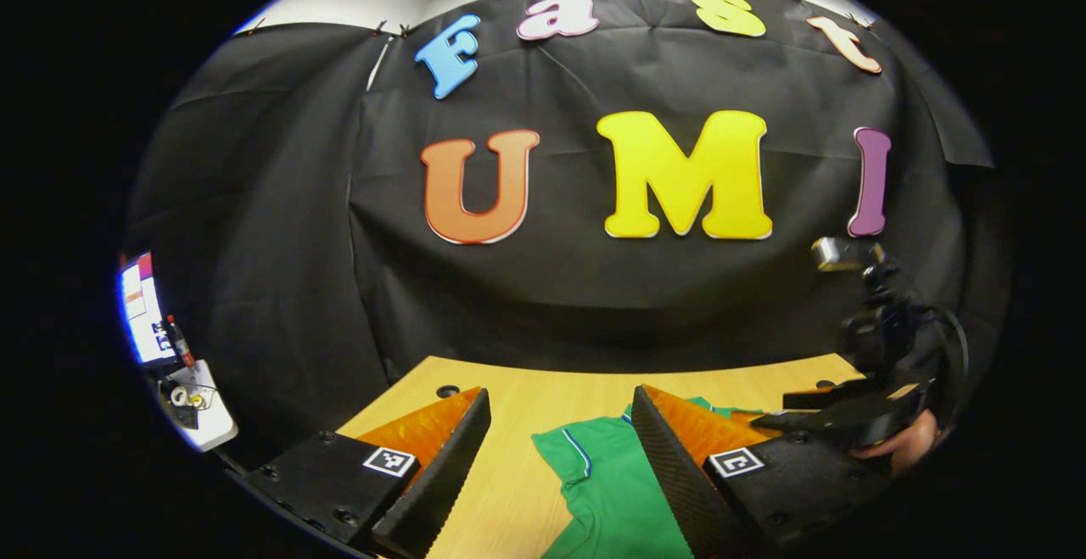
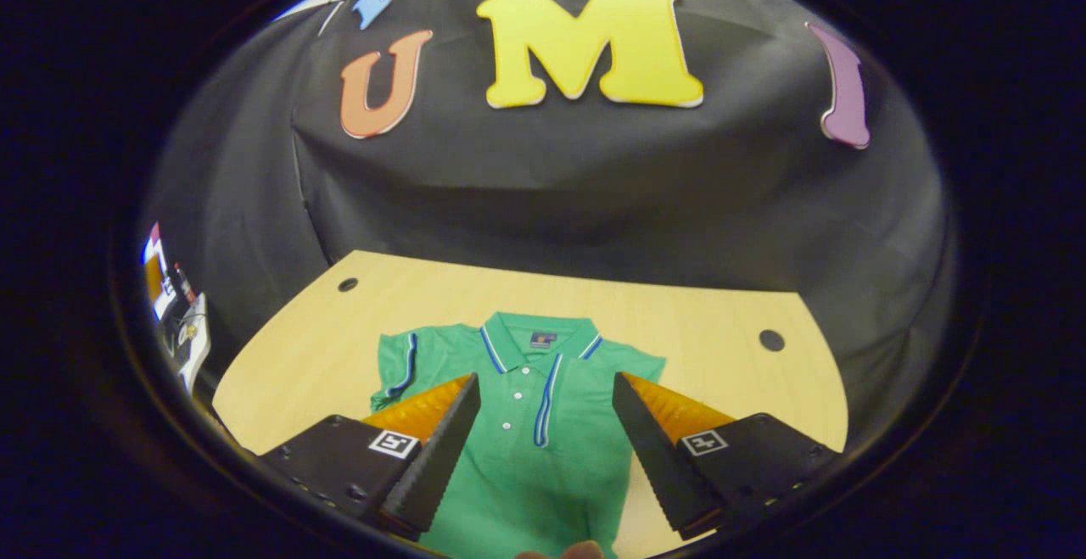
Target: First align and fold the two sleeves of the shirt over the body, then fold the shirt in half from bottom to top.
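A green polo shirt [image 2: 543, 457] with blue-and-white trim lies face up on the wooden table [image 2: 713, 321], collar [image 2: 534, 337] toward the far wall. Its one sleeve [image 2: 397, 366] lies spread out to the side, and the other sleeve [image 2: 643, 366] shows as a short flap. My right gripper [image 2: 545, 382] hovers open over the shirt's chest, with nothing between its fingers. In the left gripper view the shirt [image 1: 615, 491] lies just under the open left gripper [image 1: 560, 398], beside a trimmed sleeve [image 1: 568, 449]. The right gripper [image 1: 836, 415] shows there too, held by a hand [image 1: 915, 444].
The table has round cable holes [image 2: 770, 340] [image 2: 348, 284] near its far corners, and one hole [image 1: 447, 391] lies by my left finger. Black cloth walls close the back and sides. A small white stand with a screen [image 1: 144, 313] is off to the left.
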`<action>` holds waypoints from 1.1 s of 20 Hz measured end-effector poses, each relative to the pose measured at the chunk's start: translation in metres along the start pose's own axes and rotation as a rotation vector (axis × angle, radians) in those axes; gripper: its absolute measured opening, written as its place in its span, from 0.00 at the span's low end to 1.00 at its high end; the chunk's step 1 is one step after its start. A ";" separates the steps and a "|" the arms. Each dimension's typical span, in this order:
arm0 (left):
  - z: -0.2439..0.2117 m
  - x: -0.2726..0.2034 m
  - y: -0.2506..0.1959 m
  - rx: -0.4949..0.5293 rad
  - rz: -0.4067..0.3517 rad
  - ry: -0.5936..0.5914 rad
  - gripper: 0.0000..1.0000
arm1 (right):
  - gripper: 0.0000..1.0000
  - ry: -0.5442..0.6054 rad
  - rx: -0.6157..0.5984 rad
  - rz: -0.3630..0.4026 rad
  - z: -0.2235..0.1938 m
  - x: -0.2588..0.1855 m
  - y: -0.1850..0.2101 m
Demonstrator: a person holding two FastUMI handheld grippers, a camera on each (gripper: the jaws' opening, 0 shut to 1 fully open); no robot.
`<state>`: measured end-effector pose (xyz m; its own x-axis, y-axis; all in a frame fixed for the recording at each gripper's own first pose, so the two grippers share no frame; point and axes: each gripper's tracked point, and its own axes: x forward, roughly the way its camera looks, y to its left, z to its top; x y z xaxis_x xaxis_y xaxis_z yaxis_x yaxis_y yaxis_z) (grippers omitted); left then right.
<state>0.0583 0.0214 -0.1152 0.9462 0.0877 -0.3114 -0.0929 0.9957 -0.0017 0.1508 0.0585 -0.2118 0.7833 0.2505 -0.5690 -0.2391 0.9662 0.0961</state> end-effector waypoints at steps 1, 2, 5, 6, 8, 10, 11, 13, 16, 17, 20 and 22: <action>-0.013 0.009 -0.003 0.011 -0.019 0.029 1.00 | 0.96 -0.024 -0.008 -0.008 0.006 -0.017 -0.005; -0.023 0.018 -0.006 0.022 -0.032 0.046 1.00 | 0.96 -0.041 -0.003 -0.010 0.008 -0.034 -0.009; -0.067 0.049 -0.012 0.049 -0.058 0.126 1.00 | 0.92 -0.040 -0.024 -0.036 0.001 -0.079 -0.026; -0.081 0.059 -0.012 0.044 -0.057 0.152 1.00 | 0.96 -0.042 -0.029 -0.053 -0.002 -0.092 -0.035; -0.105 0.080 -0.010 0.019 -0.050 0.200 1.00 | 0.96 -0.038 -0.005 -0.089 -0.006 -0.115 -0.048; -0.126 0.097 -0.004 0.001 -0.046 0.242 1.00 | 0.96 -0.032 -0.006 -0.136 -0.013 -0.125 -0.064; -0.140 0.107 -0.004 0.004 -0.045 0.264 1.00 | 0.96 -0.024 -0.025 -0.151 -0.016 -0.126 -0.069; -0.169 0.127 -0.002 0.015 -0.043 0.316 1.00 | 0.96 0.005 -0.049 -0.164 -0.022 -0.126 -0.070; -0.200 0.148 -0.001 0.027 -0.063 0.385 1.00 | 0.95 0.020 -0.037 -0.164 -0.021 -0.125 -0.066; -0.208 0.153 0.001 0.039 -0.067 0.403 1.00 | 0.96 0.032 -0.036 -0.161 -0.023 -0.121 -0.064; -0.224 0.166 0.005 0.081 -0.074 0.432 1.00 | 0.96 0.062 -0.022 -0.147 -0.027 -0.113 -0.056; -0.231 0.171 0.006 0.090 -0.092 0.448 1.00 | 0.96 0.067 -0.013 -0.137 -0.024 -0.106 -0.050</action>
<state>0.1475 0.0356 -0.3883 0.7200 -0.0035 -0.6940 0.0312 0.9991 0.0273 0.0657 -0.0175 -0.1760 0.7694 0.1111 -0.6290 -0.1400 0.9902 0.0037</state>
